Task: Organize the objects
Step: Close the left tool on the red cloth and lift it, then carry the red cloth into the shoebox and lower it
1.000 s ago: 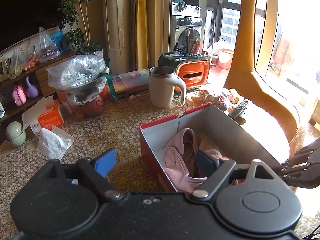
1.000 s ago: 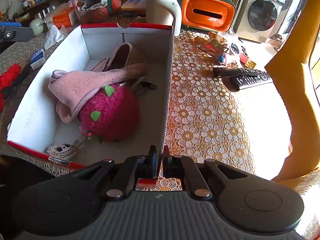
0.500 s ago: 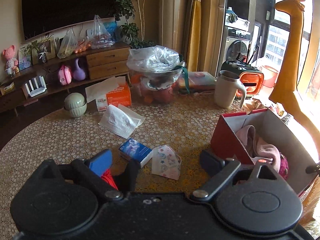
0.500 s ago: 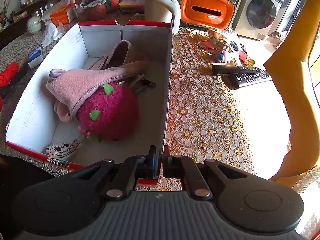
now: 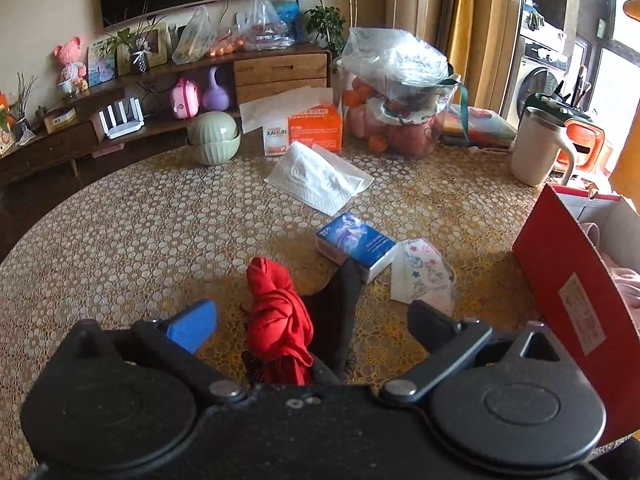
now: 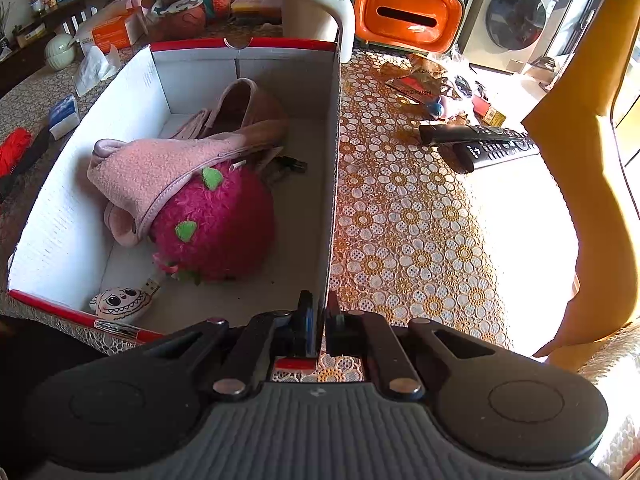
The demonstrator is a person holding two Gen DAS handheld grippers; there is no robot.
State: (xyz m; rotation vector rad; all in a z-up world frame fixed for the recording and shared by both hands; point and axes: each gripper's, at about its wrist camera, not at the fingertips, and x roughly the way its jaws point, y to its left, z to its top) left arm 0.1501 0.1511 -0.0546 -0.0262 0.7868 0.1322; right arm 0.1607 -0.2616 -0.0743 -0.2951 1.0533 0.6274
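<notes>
My left gripper (image 5: 310,326) is open, its fingers on either side of a red cloth (image 5: 278,320) that lies over a black item (image 5: 338,312) on the table. A blue tissue pack (image 5: 354,244) and a patterned face mask (image 5: 424,276) lie just beyond. My right gripper (image 6: 320,320) is shut on the right wall of the red-and-white box (image 6: 334,160). The box holds a pink plush ball (image 6: 216,224), a pink slipper (image 6: 168,168) and a small skull toy (image 6: 120,304). The box's red side (image 5: 568,292) shows in the left wrist view.
On the table stand a white mug (image 5: 538,152), an orange tissue box (image 5: 316,128), a loose tissue (image 5: 320,180), a green bowl (image 5: 214,138) and a bagged fruit container (image 5: 400,104). Two remotes (image 6: 480,144) and an orange tissue holder (image 6: 404,16) lie right of the box.
My left gripper has swung left from above the box to the table and come down around the red cloth. The right gripper has stayed clamped on the box wall.
</notes>
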